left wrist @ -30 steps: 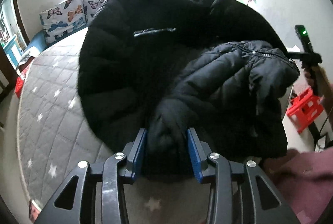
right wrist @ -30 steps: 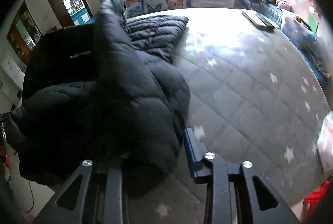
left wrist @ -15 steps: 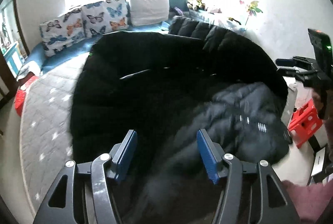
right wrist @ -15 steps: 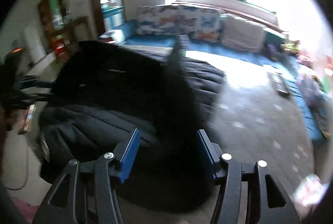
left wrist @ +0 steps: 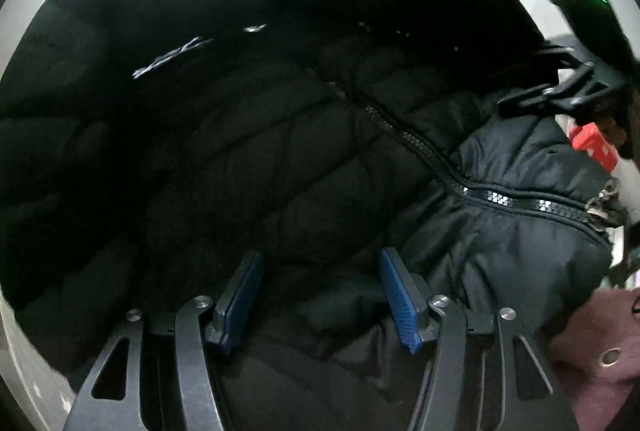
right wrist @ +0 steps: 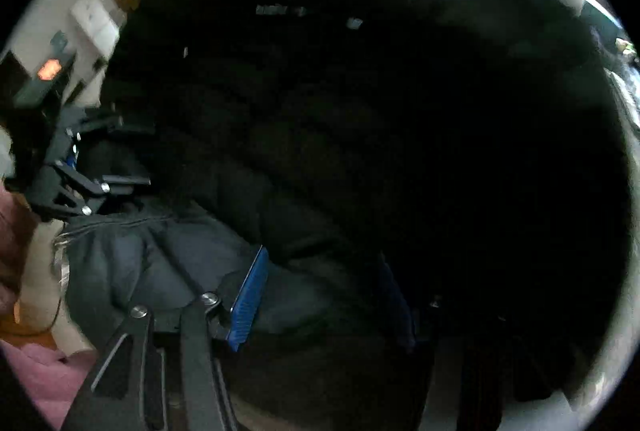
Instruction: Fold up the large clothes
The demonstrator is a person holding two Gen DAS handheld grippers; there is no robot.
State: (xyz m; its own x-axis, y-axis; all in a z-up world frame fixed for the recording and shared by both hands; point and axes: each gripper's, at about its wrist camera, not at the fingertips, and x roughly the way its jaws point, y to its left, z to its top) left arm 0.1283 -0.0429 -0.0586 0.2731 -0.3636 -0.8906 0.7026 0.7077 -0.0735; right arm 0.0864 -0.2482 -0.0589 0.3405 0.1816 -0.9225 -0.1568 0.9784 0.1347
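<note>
A large black quilted puffer jacket (left wrist: 280,135) fills the left wrist view, its zipper (left wrist: 500,197) running to the right. My left gripper (left wrist: 320,295) is open, blue pads spread, right above the jacket fabric with nothing between them. The jacket (right wrist: 360,151) also fills the right wrist view, very dark. My right gripper (right wrist: 324,303) is open over the jacket; its left blue pad (right wrist: 248,303) shows, the right one is in shadow. The right gripper shows at the upper right of the left wrist view (left wrist: 560,91), and the left gripper at the left of the right wrist view (right wrist: 80,183).
A red crate (left wrist: 596,147) sits beyond the jacket at right. The person's pink sleeve (left wrist: 592,343) is at the lower right. White wall and furniture (right wrist: 100,23) show at the upper left of the right wrist view. The bed is almost hidden by the jacket.
My left gripper let go of the sleeve and opened. Both grippers moved in close over the jacket, which now covers nearly the whole of both views.
</note>
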